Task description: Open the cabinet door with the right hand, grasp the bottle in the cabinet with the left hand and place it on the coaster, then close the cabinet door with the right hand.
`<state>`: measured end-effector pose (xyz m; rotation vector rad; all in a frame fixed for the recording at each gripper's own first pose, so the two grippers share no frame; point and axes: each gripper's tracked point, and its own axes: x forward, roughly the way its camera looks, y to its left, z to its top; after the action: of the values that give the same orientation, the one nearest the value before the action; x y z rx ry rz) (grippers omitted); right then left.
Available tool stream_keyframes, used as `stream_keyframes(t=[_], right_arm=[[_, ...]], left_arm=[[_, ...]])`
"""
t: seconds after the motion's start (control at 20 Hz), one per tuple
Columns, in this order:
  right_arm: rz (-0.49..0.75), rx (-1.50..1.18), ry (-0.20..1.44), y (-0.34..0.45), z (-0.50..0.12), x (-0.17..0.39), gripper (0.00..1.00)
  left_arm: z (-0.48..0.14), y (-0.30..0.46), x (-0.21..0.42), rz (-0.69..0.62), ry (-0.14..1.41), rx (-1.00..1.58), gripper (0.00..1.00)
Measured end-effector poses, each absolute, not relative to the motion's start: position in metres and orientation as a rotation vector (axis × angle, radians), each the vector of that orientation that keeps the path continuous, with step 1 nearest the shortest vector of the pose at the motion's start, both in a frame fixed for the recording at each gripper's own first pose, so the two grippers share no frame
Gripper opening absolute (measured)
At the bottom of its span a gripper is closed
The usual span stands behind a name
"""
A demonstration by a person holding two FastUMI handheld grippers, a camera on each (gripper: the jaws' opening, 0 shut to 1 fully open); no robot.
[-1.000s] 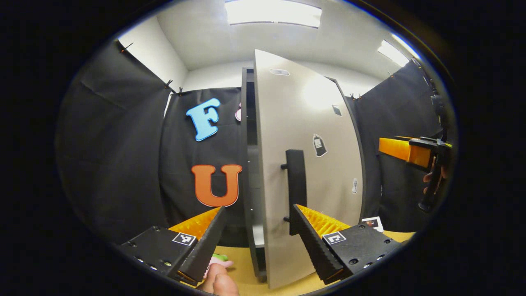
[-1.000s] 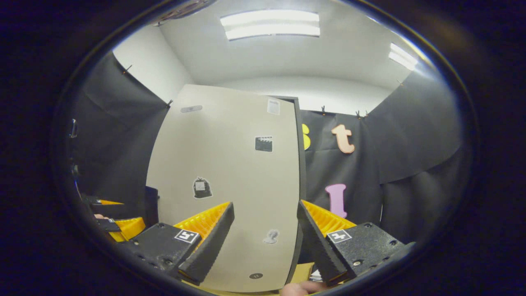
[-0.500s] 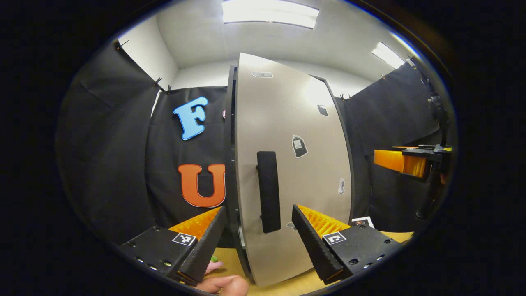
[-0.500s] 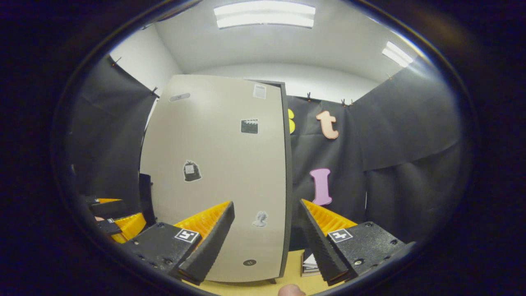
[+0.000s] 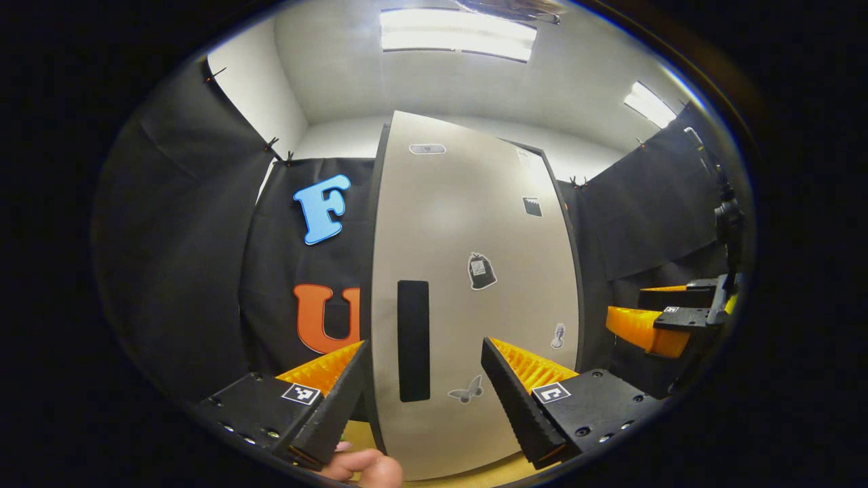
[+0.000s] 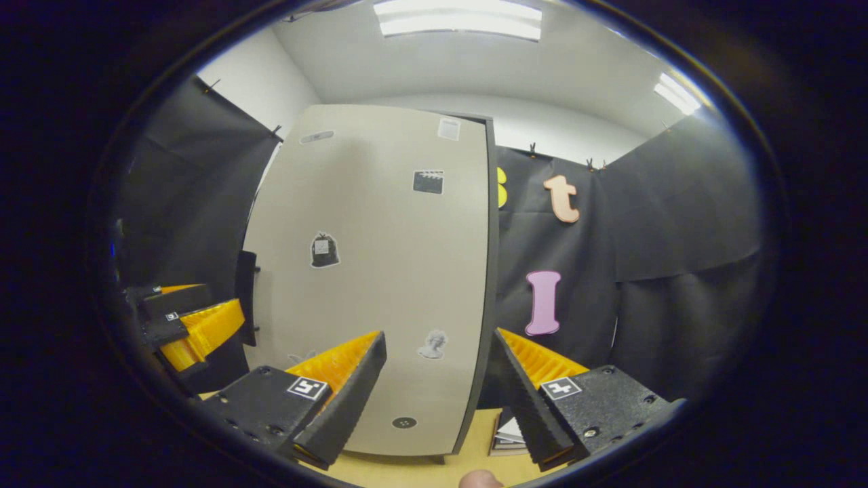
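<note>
Beige laminate covers the cabinet door (image 5: 475, 285), which sits flush with the dark cabinet frame in both views, so the door reads as shut. A black vertical handle (image 5: 413, 341) is mounted near the door's left edge in the left gripper view. The left hand-held gripper (image 5: 425, 396) is directly in front of the door at handle level, its fingers apart with nothing between them. The right hand-held gripper (image 6: 437, 400) faces the door's lower right portion, fingers likewise apart and empty, not touching the door. The bottle and coaster cannot be located from these views; with the door shut, the bottle's position is undetermined. Judged from the closed door and both empty grippers, the task stands either at the very start or at the very end, and the pictures do not settle which. If opening is pending, the right hand-held gripper would need to cross to the handle on the door's left edge and close on it. Several small stickers are on the door: a bag shape (image 5: 479, 271), a clapperboard (image 6: 428, 181), a bust (image 6: 432, 344) and a butterfly (image 5: 465, 391). No legible writing or brand is discernible. A small stack of booklets (image 6: 507, 435) lies on the desk (image 6: 420, 472) just right of the door's base.
</note>
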<state>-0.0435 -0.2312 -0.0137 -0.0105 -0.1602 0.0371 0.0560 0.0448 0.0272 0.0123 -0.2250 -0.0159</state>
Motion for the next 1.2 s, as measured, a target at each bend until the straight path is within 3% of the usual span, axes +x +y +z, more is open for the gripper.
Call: stream_keyframes(t=[0.2, 0.25, 0.55, 0.7, 1.2], right_arm=[[0.121, 0.017, -0.16, -0.226, -0.024, -0.037, 0.99], [0.128, 0.036, -0.181, -0.229, -0.022, -0.037, 0.99], [0.002, 0.051, -0.277, -0.267, -0.005, -0.034, 0.99], [0.033, 0.043, -0.24, -0.263, -0.013, -0.025, 1.0], [0.135, 0.068, -0.164, -0.237, -0.027, -0.025, 0.99]], left_arm=[[0.01, 0.023, 0.074, -0.012, -0.148, 0.038, 1.0], [0.007, 0.02, 0.076, -0.003, -0.142, 0.056, 0.96], [0.015, -0.007, 0.076, 0.0, -0.175, 0.082, 0.96], [0.016, -0.025, 0.075, -0.035, -0.174, 0.084, 0.96], [0.008, -0.006, 0.077, 0.072, -0.14, 0.105, 0.96]])
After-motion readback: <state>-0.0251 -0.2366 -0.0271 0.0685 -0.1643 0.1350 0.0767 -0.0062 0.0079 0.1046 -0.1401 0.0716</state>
